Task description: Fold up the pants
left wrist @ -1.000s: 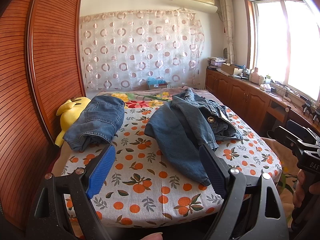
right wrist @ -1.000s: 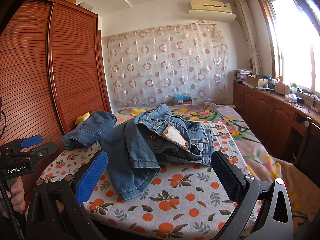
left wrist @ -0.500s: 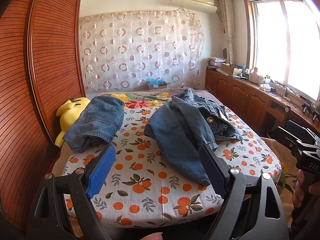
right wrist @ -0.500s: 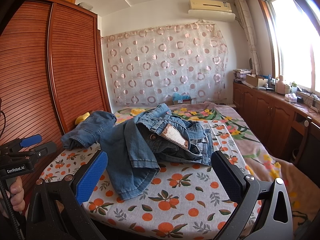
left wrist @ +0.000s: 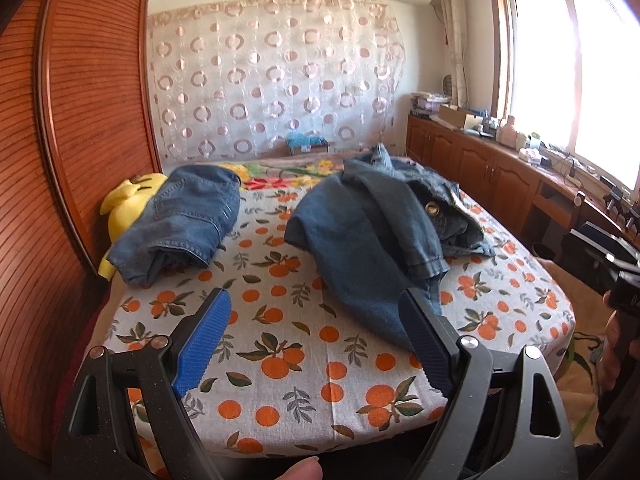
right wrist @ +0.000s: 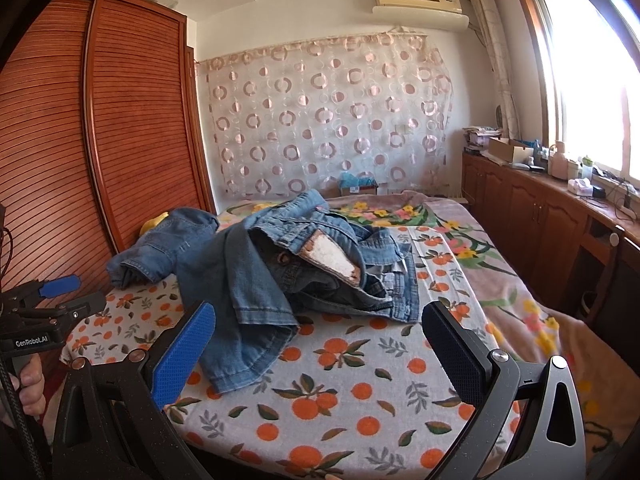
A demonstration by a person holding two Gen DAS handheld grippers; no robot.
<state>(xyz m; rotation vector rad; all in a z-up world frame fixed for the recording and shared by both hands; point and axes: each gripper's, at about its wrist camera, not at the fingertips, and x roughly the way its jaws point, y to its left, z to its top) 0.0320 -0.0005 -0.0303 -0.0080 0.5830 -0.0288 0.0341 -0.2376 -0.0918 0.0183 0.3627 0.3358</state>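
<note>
Fingers (left wrist: 204, 340) of both grippers spread wide above crumpled jeans (left wrist: 372, 240).

The only fully legible text is "GenRobot.AI", in white on the black body of the left gripper (right wrist: 44, 308) at the lower left of the right wrist view; white characters at the left wrist view's right edge are cut off and unreadable.

Blue denim pants (left wrist: 372, 236) are lying on a bed (left wrist: 304, 364) whose white sheet is showing orange fruit and green leaves. A yellow plush toy (left wrist: 128, 204) is peeking beside folded blue jeans (left wrist: 188, 220), and a white curtain (left wrist: 276, 72) is displaying pink rings.
</note>
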